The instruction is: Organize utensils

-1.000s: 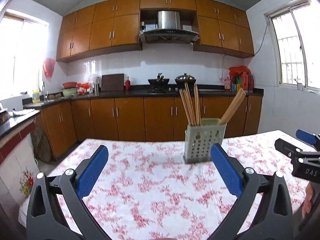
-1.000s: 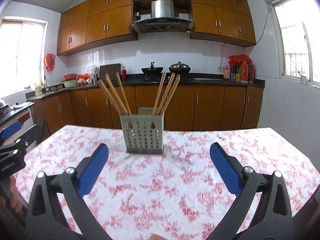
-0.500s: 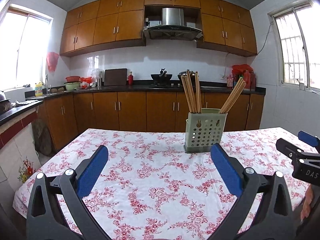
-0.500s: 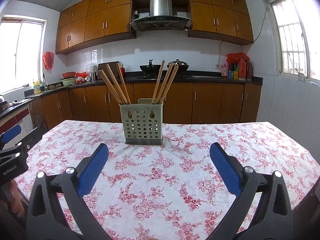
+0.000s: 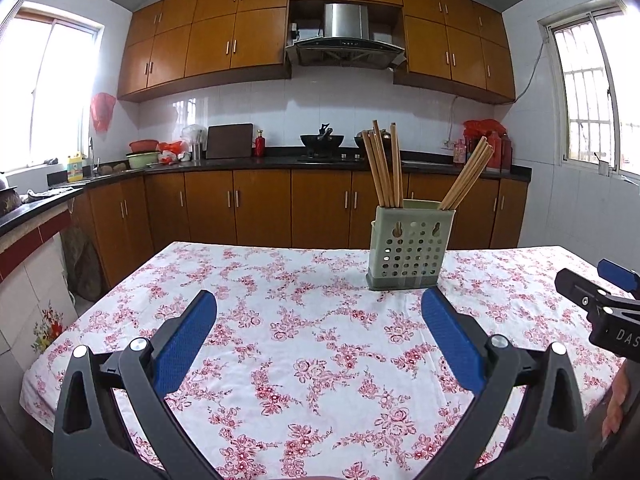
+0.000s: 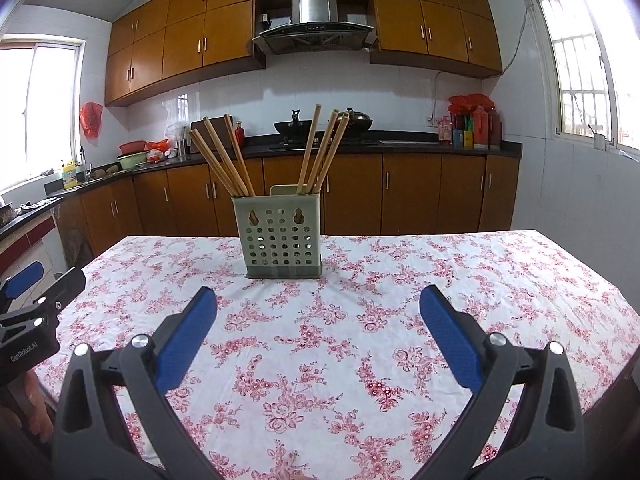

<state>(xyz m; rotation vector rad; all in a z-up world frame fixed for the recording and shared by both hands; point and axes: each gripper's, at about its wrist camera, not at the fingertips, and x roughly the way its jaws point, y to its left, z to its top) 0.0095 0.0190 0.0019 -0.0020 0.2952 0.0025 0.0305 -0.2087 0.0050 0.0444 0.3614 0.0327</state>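
A pale green perforated utensil holder (image 5: 408,246) (image 6: 280,236) stands upright on the floral tablecloth (image 5: 304,344) (image 6: 360,312). Several wooden chopsticks (image 5: 384,164) (image 6: 224,160) lean in its left compartment and more chopsticks (image 5: 466,174) (image 6: 324,152) lean in its right one. My left gripper (image 5: 318,304) is open and empty, near the table's front, short of the holder. My right gripper (image 6: 318,300) is also open and empty, with the holder ahead and slightly left. Each gripper shows at the edge of the other's view.
Wooden base cabinets (image 5: 260,208) and a dark counter (image 6: 420,146) with a wok, bottles and bowls run behind the table. A window (image 5: 588,100) is on the right wall. A counter end (image 5: 24,220) juts out at the left.
Both views have tilted upward and levelled, so the holder now sits lower and the table's far edge shows. Both grippers stayed open and empty.
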